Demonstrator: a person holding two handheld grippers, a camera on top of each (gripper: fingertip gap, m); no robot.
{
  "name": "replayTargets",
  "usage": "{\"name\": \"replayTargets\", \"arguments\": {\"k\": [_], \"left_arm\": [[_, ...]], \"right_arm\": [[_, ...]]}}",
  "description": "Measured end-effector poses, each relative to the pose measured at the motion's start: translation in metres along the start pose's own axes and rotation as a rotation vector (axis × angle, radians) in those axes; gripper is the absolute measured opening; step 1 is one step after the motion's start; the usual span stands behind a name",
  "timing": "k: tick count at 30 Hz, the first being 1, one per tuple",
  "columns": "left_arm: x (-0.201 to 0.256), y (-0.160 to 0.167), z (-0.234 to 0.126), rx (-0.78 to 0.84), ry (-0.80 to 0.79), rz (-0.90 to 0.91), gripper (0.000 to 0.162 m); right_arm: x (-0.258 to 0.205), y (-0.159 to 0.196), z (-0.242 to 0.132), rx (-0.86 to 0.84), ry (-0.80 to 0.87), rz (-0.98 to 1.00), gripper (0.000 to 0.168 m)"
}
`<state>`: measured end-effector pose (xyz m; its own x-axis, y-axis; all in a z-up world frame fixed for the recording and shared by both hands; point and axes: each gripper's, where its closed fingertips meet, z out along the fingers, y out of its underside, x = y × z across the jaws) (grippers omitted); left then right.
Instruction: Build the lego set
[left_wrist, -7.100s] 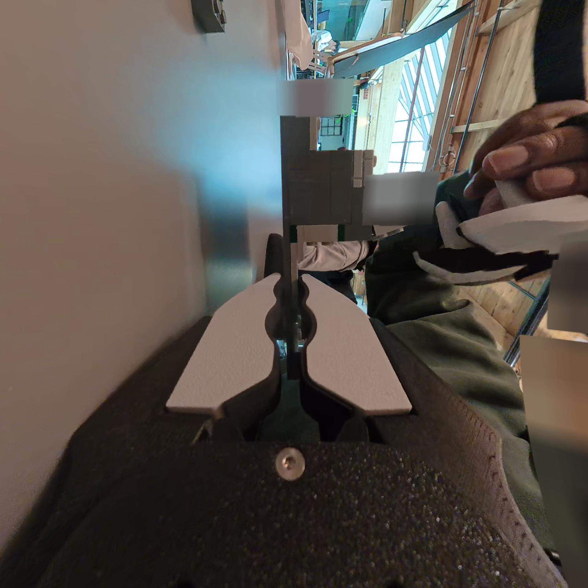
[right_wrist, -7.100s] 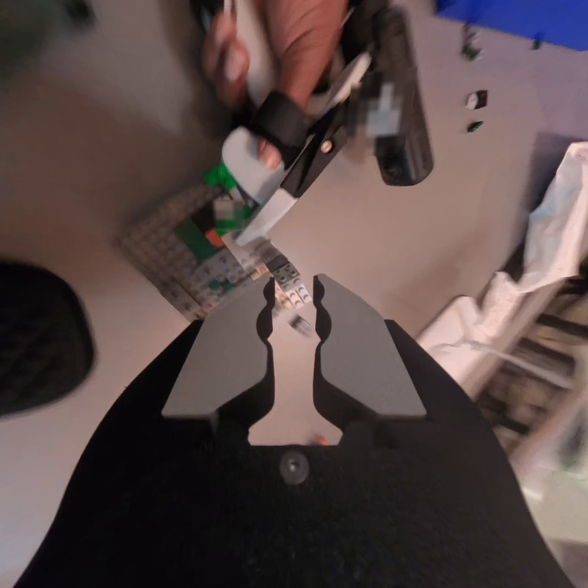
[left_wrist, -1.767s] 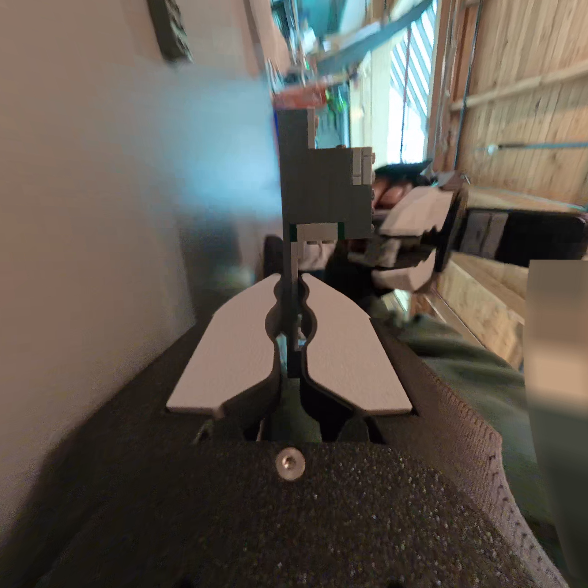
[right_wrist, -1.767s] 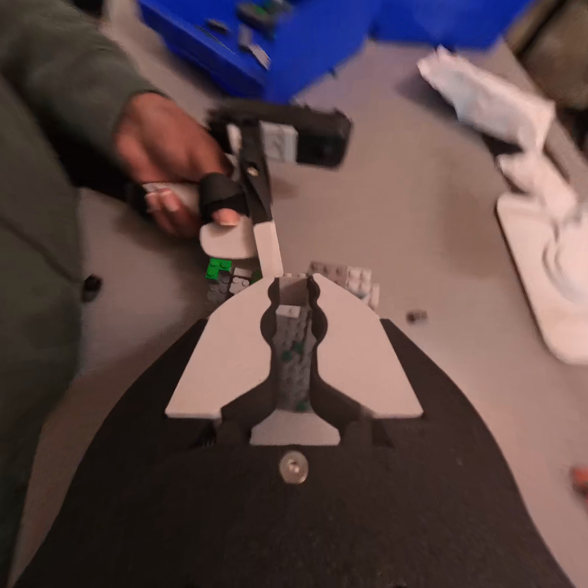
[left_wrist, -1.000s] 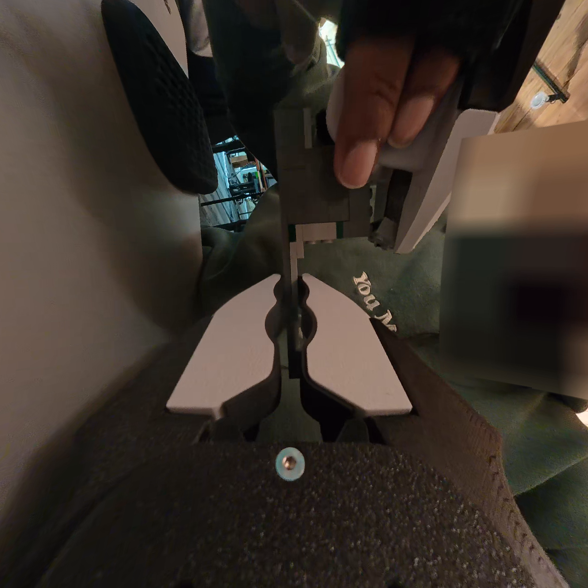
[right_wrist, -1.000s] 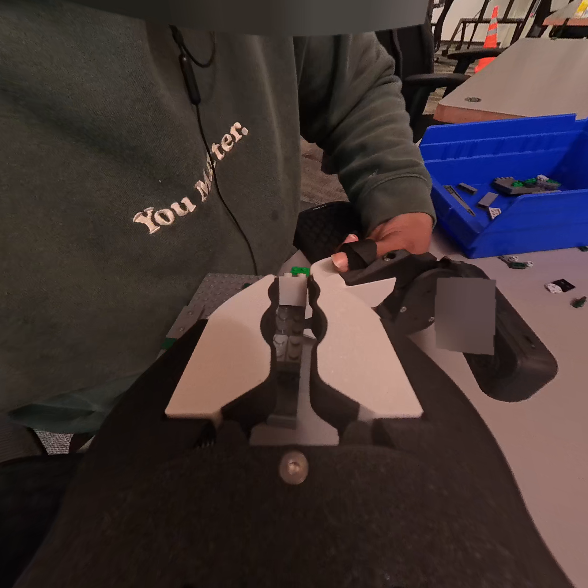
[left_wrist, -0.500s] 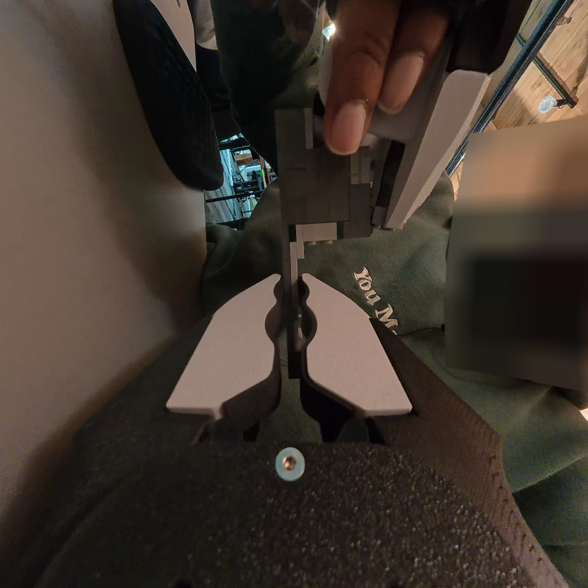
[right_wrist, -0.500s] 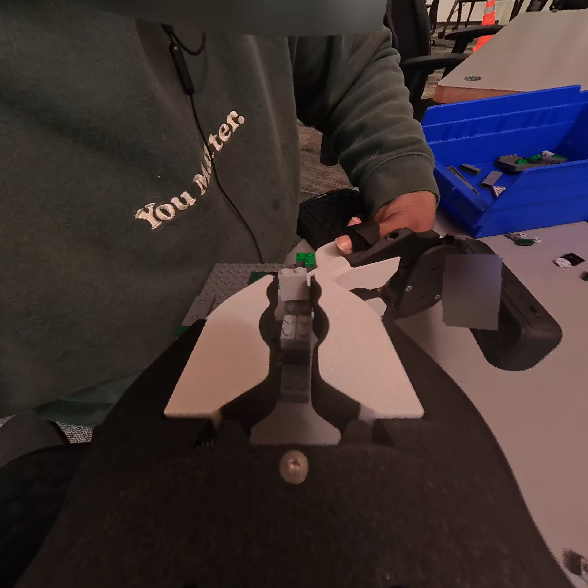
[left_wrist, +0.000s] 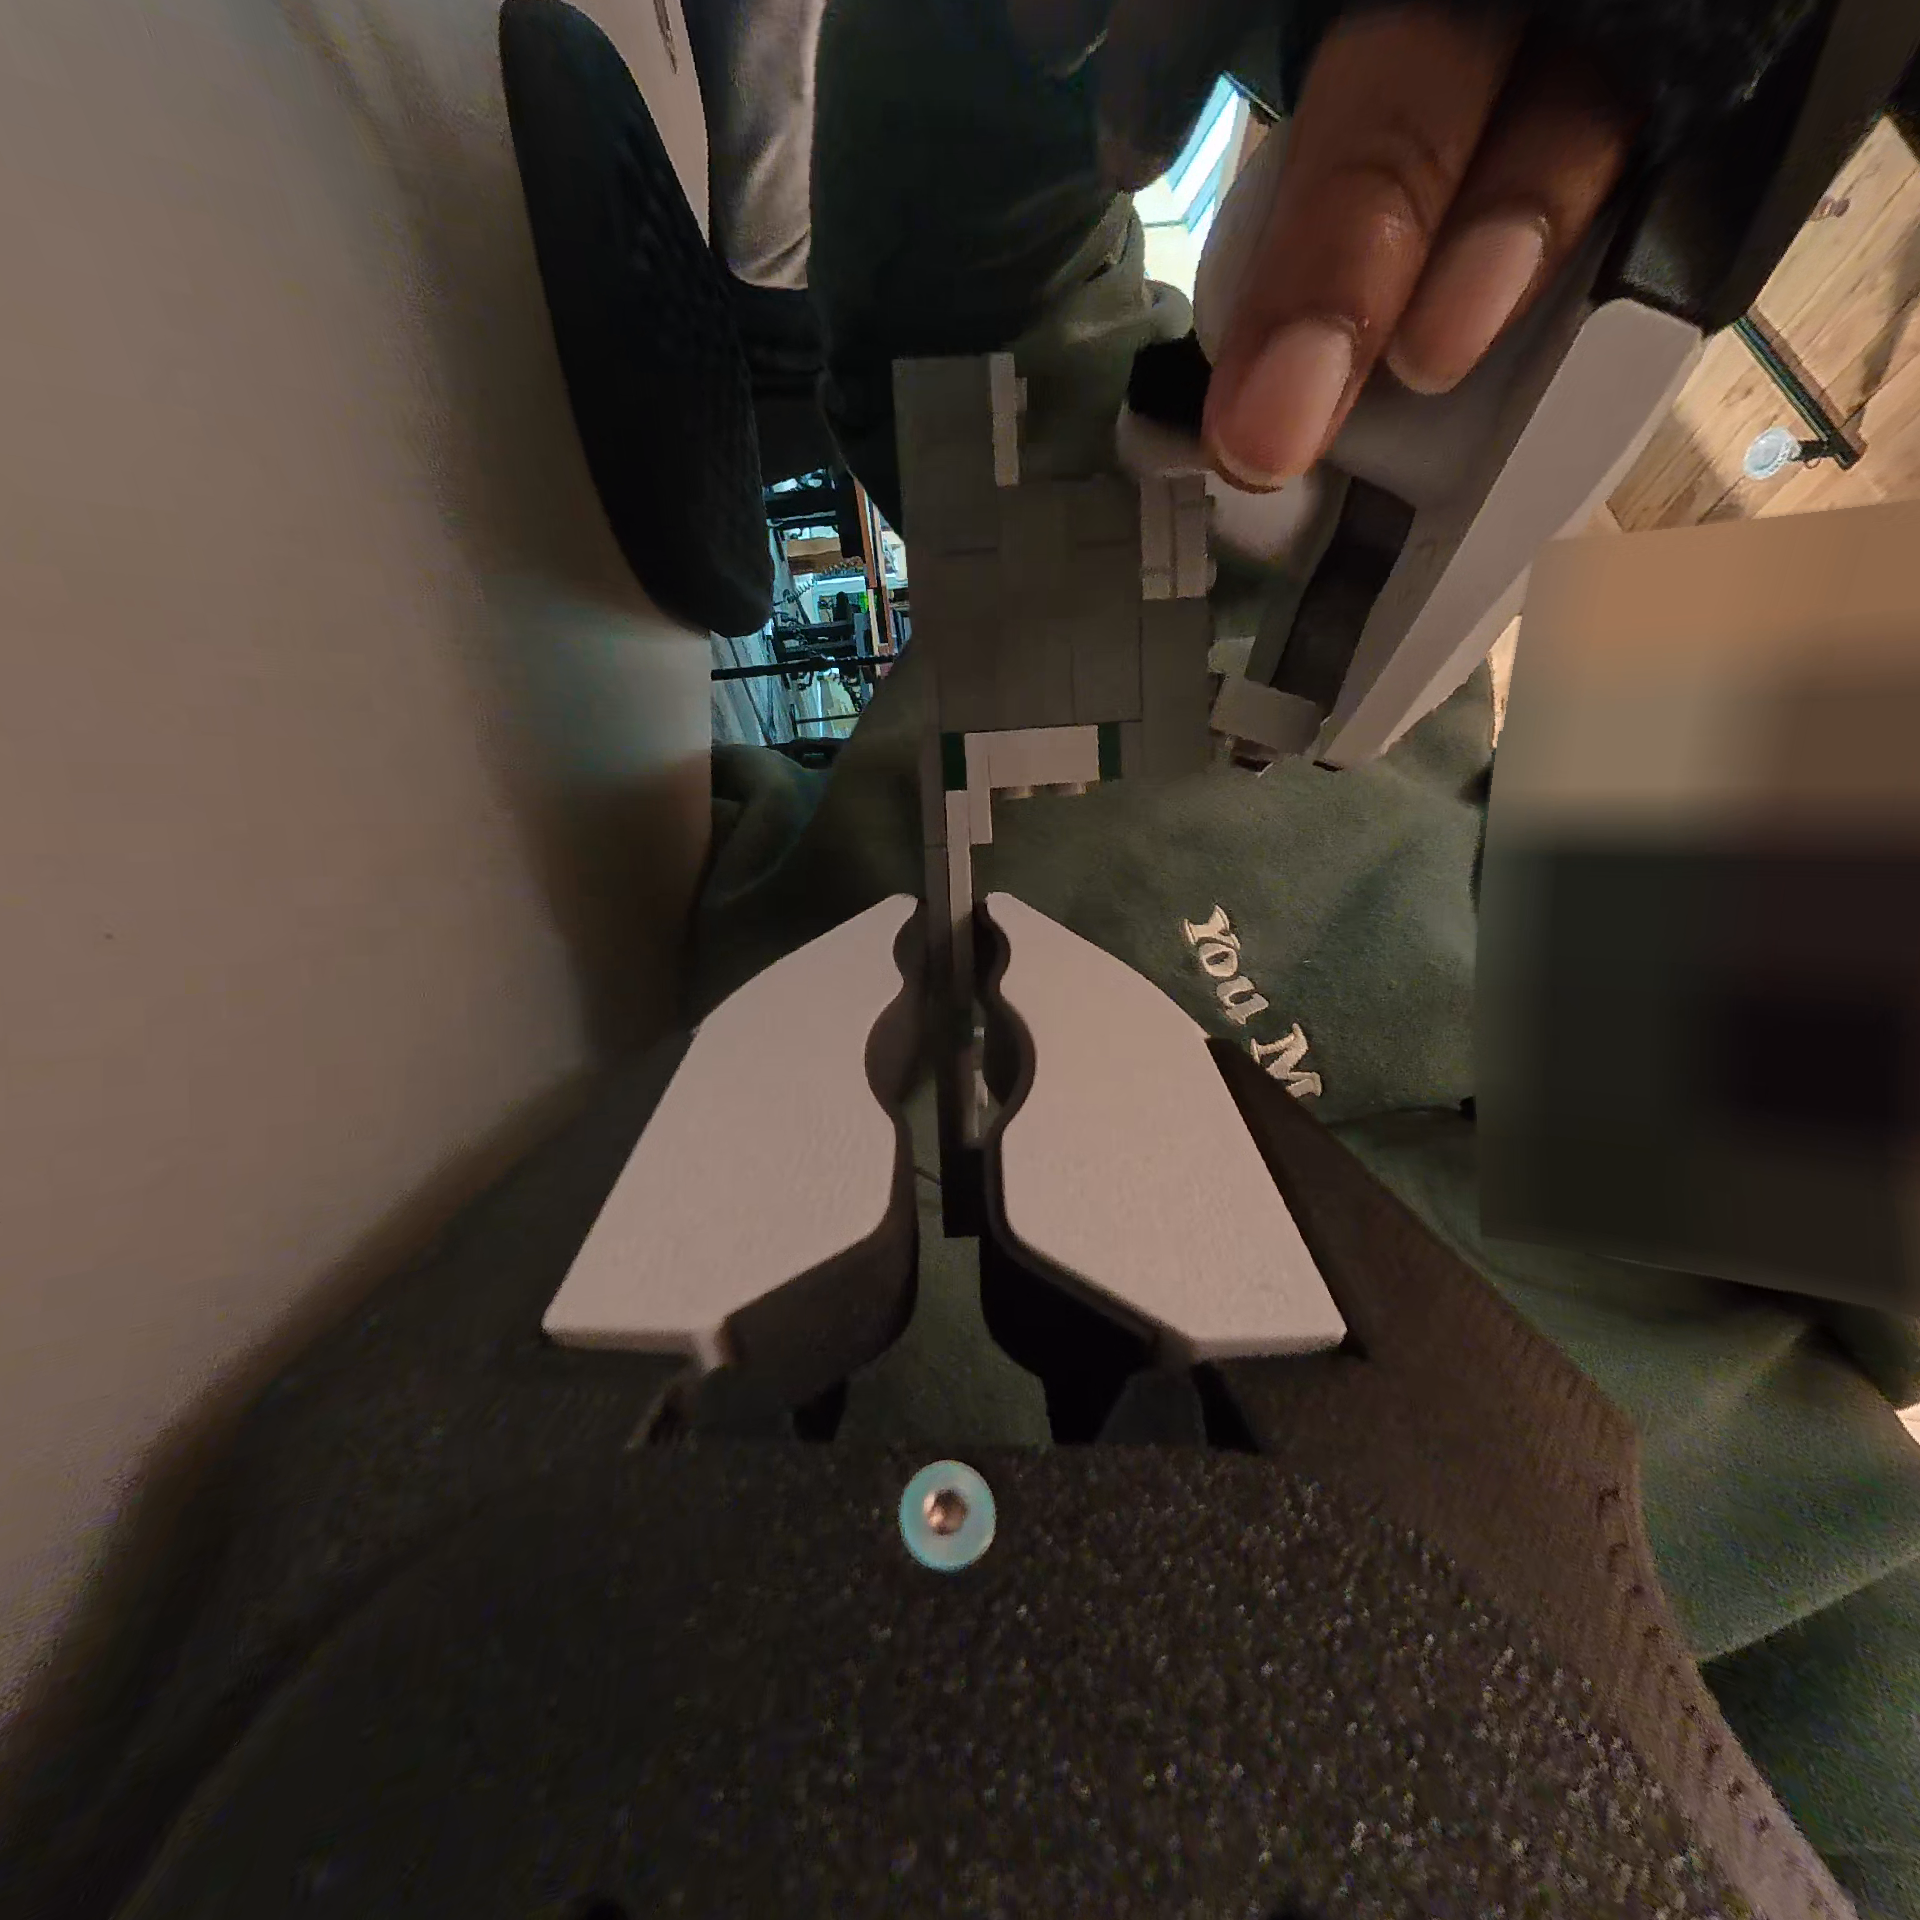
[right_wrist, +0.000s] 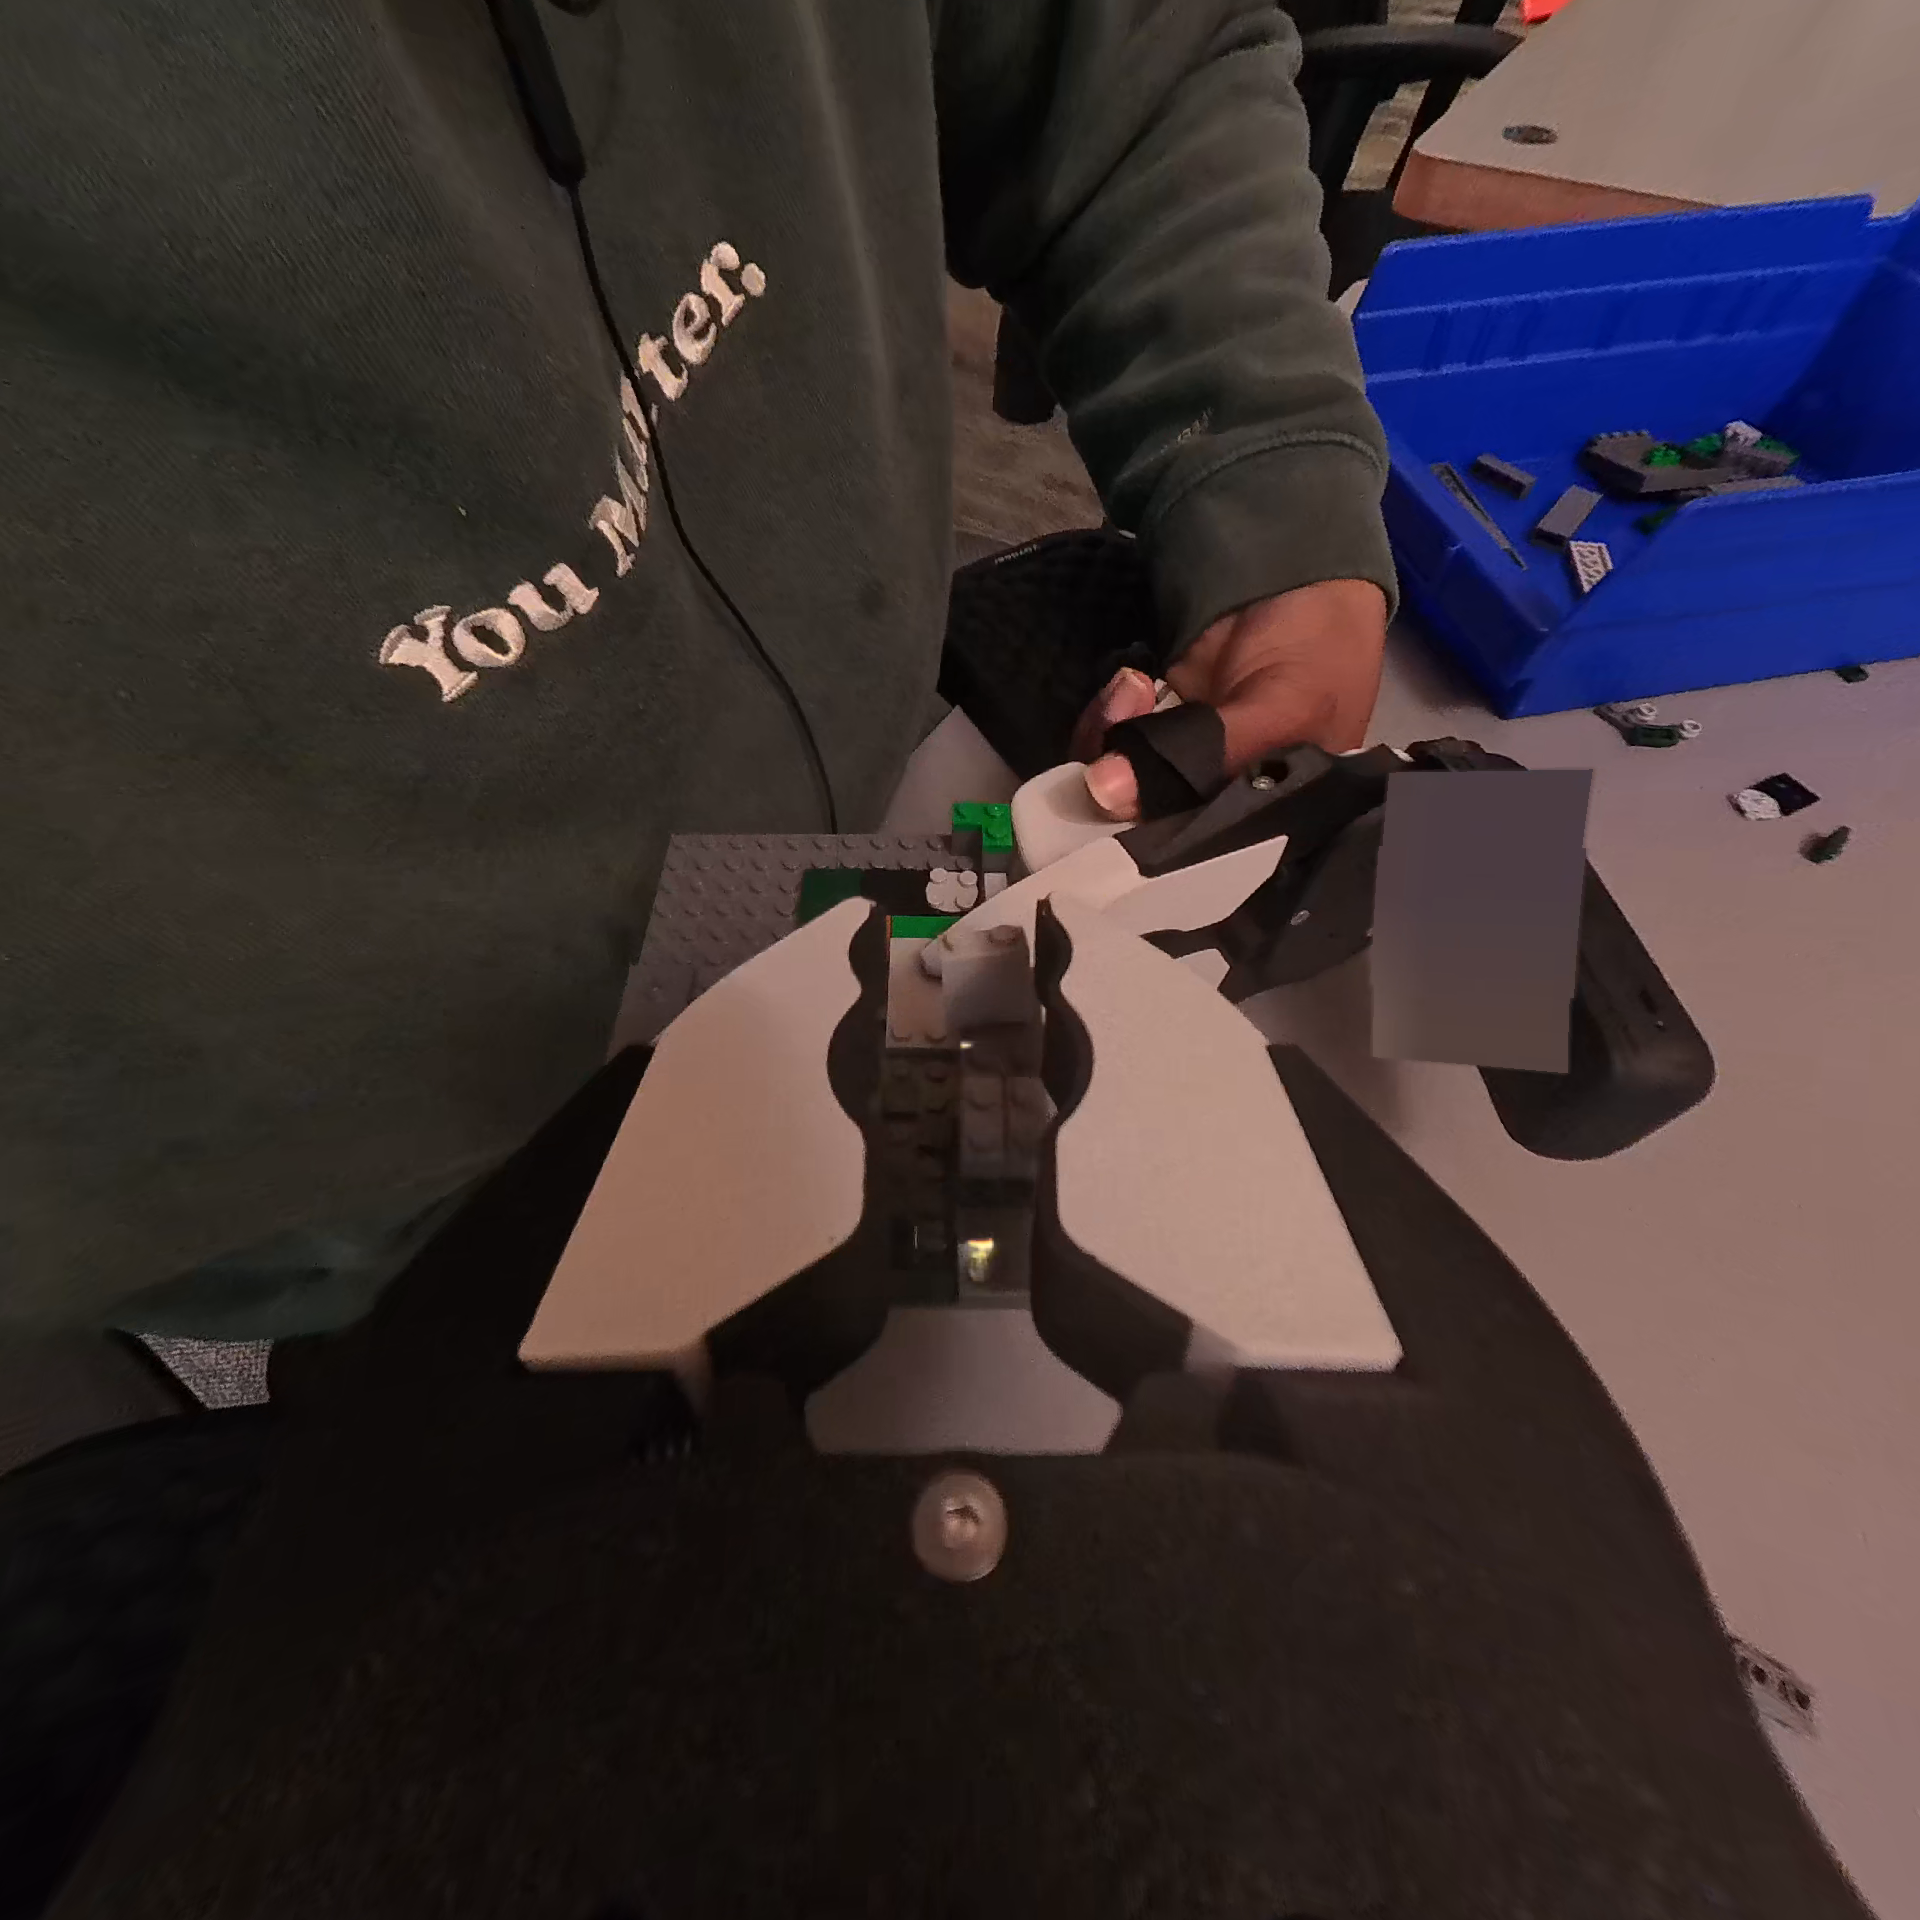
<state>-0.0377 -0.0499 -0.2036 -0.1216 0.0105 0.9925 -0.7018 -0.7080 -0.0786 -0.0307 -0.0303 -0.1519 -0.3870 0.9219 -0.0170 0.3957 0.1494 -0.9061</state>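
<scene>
Grey table (right_wrist: 1714, 1299): left gripper (left_wrist: 951, 914) pinches the half-built lego model (left_wrist: 1023, 582); right gripper (right_wrist: 956, 935) spread around it; loose pieces (right_wrist: 1652, 473) at two o'clock remain.

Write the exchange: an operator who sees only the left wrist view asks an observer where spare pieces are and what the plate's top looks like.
Operator: Where are spare pieces?
Observer: In a blue bin on the table, past the left gripper; loose pieces lie before it.
Operator: I see the plate edge-on. Its top?
Observer: The plate is studded grey, with a green brick beside the left gripper's tips.
</scene>
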Motion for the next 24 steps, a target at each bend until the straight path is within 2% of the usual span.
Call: {"name": "replayTargets", "arguments": {"k": [4,8,12,24], "left_arm": [[-0.001,-0.001,0.000,0.004,-0.008,0.001,0.006],[-0.001,-0.002,0.000,0.011,-0.006,0.007,0.006],[0.000,-0.002,-0.001,0.018,-0.005,0.014,0.006],[0.001,-0.001,0.000,0.013,-0.010,0.039,0.006]], "right_arm": [[0.003,0.006,0.000,-0.035,0.028,-0.010,0.016],[0.006,0.004,-0.001,0.013,0.044,0.002,0.016],[0.008,-0.011,-0.004,0.163,0.049,0.029,0.016],[0.009,-0.003,0.004,0.206,0.042,0.036,0.016]]}}
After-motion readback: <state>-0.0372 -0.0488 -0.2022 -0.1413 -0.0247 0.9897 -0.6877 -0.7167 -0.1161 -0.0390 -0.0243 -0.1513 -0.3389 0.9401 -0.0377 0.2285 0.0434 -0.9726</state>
